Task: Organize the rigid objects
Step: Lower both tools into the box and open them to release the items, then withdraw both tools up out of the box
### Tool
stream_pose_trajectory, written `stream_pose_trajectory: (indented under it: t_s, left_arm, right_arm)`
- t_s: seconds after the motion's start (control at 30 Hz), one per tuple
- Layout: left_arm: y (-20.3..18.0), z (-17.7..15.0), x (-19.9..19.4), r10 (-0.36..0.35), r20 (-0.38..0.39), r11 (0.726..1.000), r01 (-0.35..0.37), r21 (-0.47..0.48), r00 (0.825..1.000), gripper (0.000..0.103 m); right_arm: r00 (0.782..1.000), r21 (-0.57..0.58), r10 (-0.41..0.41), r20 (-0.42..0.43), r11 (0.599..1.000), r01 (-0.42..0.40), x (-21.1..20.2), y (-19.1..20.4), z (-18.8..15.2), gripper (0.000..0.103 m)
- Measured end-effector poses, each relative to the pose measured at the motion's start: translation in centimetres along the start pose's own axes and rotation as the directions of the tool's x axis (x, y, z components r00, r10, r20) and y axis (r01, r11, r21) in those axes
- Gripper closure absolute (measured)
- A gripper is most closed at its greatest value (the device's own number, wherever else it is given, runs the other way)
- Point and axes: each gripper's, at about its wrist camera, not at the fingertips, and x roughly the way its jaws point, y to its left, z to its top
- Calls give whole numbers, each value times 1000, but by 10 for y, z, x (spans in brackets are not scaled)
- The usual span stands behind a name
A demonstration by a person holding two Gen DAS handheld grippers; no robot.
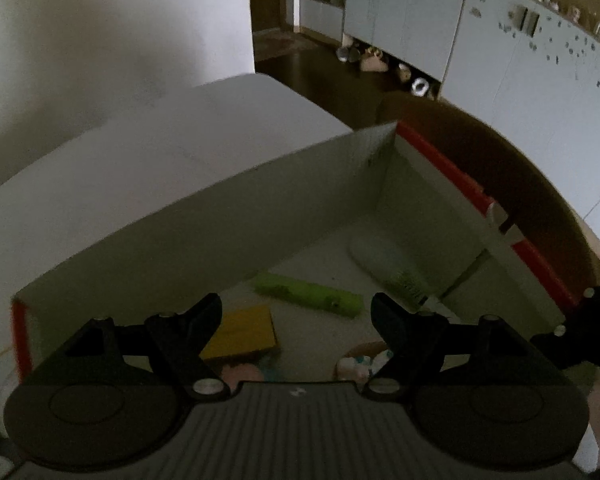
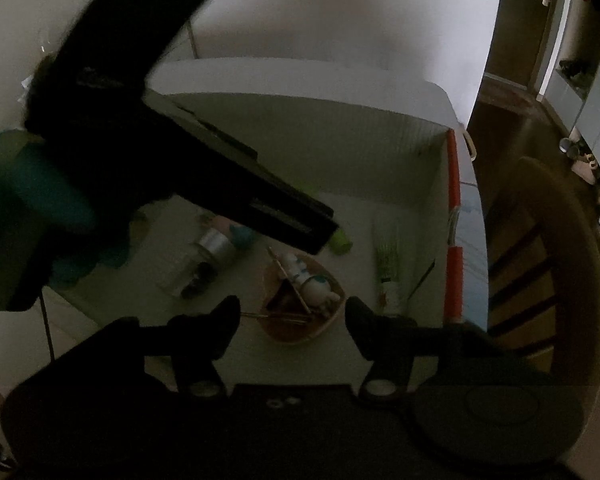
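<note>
Both tools hang over the open white cardboard box w/ red-taped rim, angled steeply down. The right gripper has jaws apart, nothing between them, directly above the shallow wooden dish holding a small white toy figure near the box's near edge; looks like a drop-off spot. Left gripper is also spread and empty, over the yellow flat block and lime-green tube lying mid-floor. Clear glass jar w/ silver lid lies on its side by the left wall.
</note>
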Motion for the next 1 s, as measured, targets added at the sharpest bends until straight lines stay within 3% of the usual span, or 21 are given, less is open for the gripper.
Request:
stream_pose_trajectory:
  t_s: [0.3, 0.9, 1.0]
  left_arm:
    - [13, -14, -45, 20, 75, 998, -16, -55, 997, 21]
    - [52, -64, -128, -26, 205, 988, 57, -144, 978, 21]
    - [62, -74, -141, 8, 233, 988, 28, -154, 972, 21]
  right_arm:
    - [999, -8, 15, 37, 1000, -14, -21, 5, 1, 34]
    - [992, -6, 7, 122, 1000, -6, -59, 34, 8, 15]
    - [990, 0, -8, 139, 1000, 8, -63, 44, 8, 13]
